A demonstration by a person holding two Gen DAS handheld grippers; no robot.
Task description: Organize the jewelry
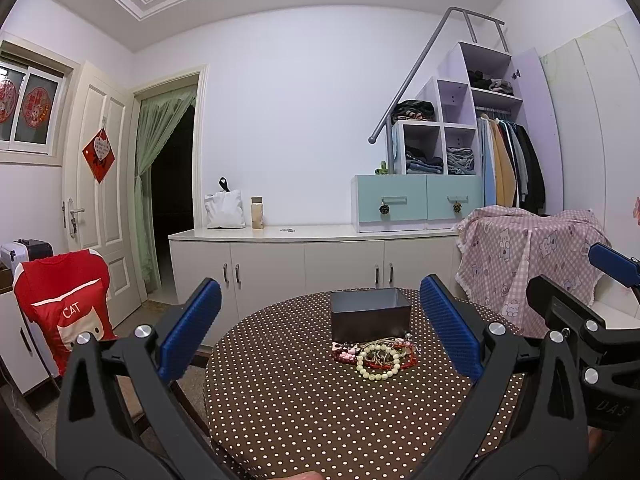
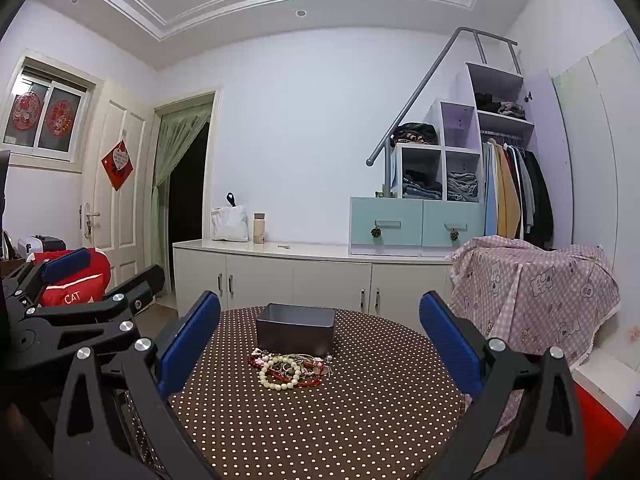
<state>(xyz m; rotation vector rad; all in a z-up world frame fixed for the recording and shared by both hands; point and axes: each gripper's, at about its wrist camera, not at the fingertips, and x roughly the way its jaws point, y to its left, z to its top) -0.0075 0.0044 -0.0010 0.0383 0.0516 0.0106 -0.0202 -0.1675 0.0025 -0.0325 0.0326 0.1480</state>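
A heap of jewelry [image 1: 376,355] [image 2: 291,369] lies on the round table [image 1: 304,408] [image 2: 360,412] with a brown polka-dot cloth: a cream bead bracelet [image 1: 362,366] [image 2: 267,380], red strings and pink beads. Just behind the heap stands an open dark grey box [image 1: 370,314] [image 2: 297,329]. My left gripper [image 1: 320,328] hovers open above the table's near side, nothing between its blue pads. My right gripper [image 2: 320,340] hangs open likewise, short of the heap. Each gripper shows at the edge of the other's view.
A chair with a red "CAT" cover [image 1: 66,308] [image 2: 74,280] stands left of the table. A pink checked cloth [image 1: 528,256] [image 2: 532,292] drapes over furniture at the right. White cabinets [image 1: 304,264] run along the back wall, with teal drawers [image 1: 416,204] and a wardrobe beyond.
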